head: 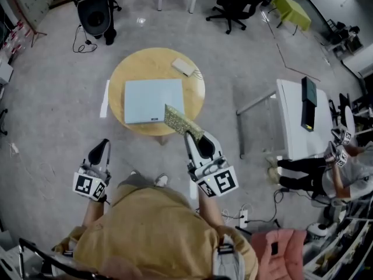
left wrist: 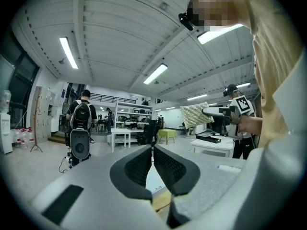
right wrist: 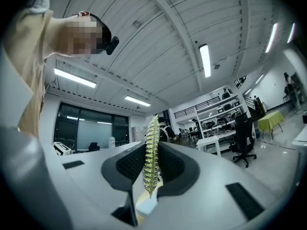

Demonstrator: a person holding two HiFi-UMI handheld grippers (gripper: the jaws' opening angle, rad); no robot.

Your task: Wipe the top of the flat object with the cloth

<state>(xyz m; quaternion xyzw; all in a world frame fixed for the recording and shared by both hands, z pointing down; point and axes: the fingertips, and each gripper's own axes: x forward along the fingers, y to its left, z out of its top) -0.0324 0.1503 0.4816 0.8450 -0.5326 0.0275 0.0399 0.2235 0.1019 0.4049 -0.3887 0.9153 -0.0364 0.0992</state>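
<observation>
Yellow-green and nubbly, the cloth (head: pixel 182 121) sticks out stiffly from the right gripper (head: pixel 190 135), whose jaws are pinched on one edge of it. The right gripper view shows the fabric edge-on, squeezed between the two pads. From the head view, the cloth's free end lies over the near right corner of the pale blue flat object (head: pixel 152 100). I cannot tell whether it is touching the surface or just above it.

The flat object lies square on the round wooden table (head: pixel 134 69), towards the table's near edge. A small pale block (head: pixel 184 66) sits by the far edge.

The left gripper (head: pixel 104 146) hangs low, well short of the table, its jaws drawn together on nothing.

As I judge it, the cloth is in hand and brought to the corner. The wiping is only about to begin, with nearly the whole top left to cover.
</observation>
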